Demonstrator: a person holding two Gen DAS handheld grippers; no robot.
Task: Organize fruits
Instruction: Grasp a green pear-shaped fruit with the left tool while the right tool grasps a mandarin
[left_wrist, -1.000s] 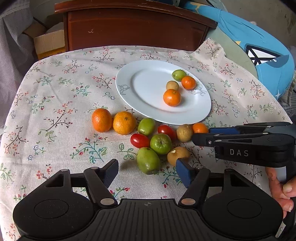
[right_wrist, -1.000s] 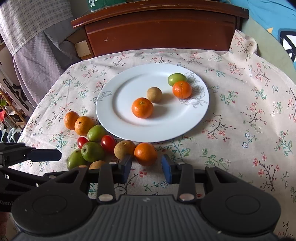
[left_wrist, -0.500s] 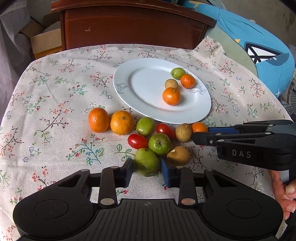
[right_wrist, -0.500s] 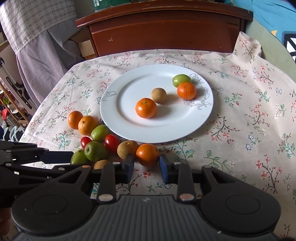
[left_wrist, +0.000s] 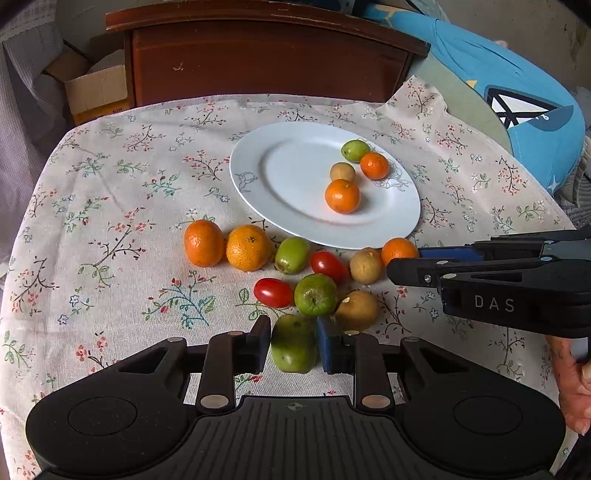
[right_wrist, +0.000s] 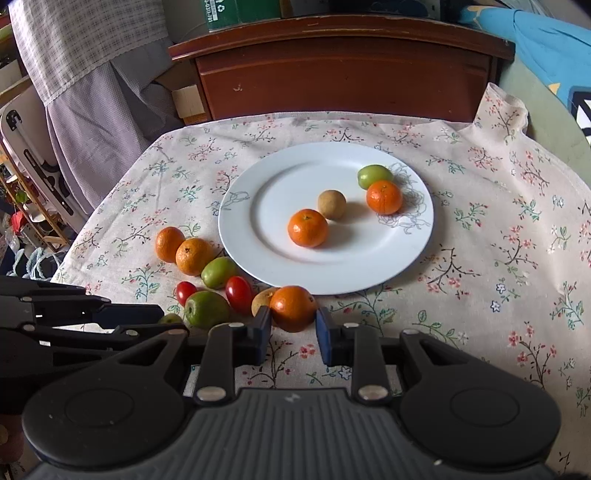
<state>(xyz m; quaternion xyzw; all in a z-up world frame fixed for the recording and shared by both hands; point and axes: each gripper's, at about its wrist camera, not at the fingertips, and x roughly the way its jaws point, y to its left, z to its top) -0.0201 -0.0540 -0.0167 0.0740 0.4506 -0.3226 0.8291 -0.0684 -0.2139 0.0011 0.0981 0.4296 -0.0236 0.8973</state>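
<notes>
My left gripper (left_wrist: 293, 345) is shut on a green fruit (left_wrist: 293, 350) that lies on the flowered tablecloth, nearest of the loose fruits. My right gripper (right_wrist: 291, 330) is shut on a small orange (right_wrist: 293, 308) just in front of the white plate (right_wrist: 243, 229). In the left wrist view that right gripper (left_wrist: 404, 263) comes in from the right, with the small orange (left_wrist: 397, 250) at its tips. The plate (left_wrist: 255, 184) holds two small oranges, a brown fruit and a green fruit.
Loose on the cloth lie two oranges (left_wrist: 227, 245), two red tomatoes (left_wrist: 273, 292), green fruits (left_wrist: 316, 294) and brown fruits (left_wrist: 356, 310), close together before the plate. A dark wooden headboard (right_wrist: 343, 70) stands behind the table. A hand (left_wrist: 572, 384) shows at the right.
Both grippers closed: the left jaws went from wide apart to pressing the green fruit, and the right jaws narrowed onto the small orange. Neither fruit has left the cloth.
</notes>
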